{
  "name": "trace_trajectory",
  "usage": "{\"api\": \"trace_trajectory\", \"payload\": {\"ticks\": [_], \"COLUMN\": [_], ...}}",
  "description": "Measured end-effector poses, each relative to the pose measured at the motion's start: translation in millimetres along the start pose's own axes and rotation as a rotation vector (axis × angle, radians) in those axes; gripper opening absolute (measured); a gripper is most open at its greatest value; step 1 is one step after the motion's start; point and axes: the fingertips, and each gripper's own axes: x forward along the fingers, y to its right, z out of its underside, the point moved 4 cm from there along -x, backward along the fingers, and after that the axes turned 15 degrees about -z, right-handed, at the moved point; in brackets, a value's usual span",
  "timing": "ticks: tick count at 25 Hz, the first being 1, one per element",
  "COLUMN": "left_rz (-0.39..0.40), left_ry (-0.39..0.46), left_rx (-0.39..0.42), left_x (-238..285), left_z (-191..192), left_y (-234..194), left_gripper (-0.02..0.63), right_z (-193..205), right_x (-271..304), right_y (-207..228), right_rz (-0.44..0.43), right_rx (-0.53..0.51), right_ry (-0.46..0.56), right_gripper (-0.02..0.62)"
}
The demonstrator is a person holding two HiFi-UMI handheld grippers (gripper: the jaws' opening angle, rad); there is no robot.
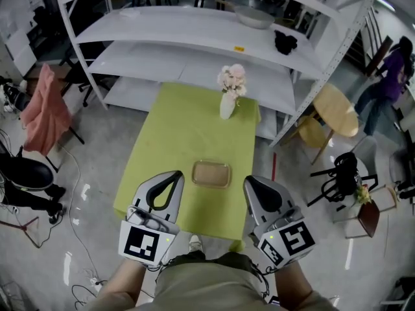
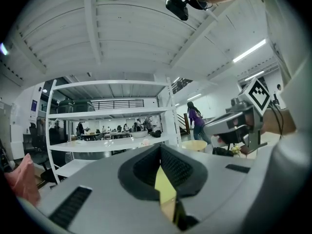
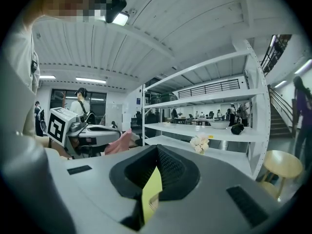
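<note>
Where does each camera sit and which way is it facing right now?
Head view: on the person's head, facing steeply down at the green table and tray; left claw, right claw and forearms show.
Left gripper view: on left claw, along its shut jaws toward shelving; right claw shows at right.
Right gripper view: on right claw, along its shut jaws toward shelving and flowers; left claw shows at left.
Shared: both gripper views see the shelving.

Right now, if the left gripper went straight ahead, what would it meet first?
Probably the white shelving, beyond the green table: the left gripper looks level, above the tabletop. Depth is unclear; the flower vase may come first.
</note>
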Motion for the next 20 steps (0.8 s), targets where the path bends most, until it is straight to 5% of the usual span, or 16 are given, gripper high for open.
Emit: {"api": "trace_trajectory", "payload": {"ticks": [20], "left_rz": [-0.062], "left_ry": [-0.094], "left_rx": [0.012], "left_x": [67.0], "left_z": [28.5], "left_y": [12.6], "left_gripper": [0.006], "right_z": [15.5], "right_x": [26.6], "right_y": [84.5], "right_rz": [-0.094], "right_rx": [0.034], "right_ry": [0.007], "right_gripper": [0.006]}}
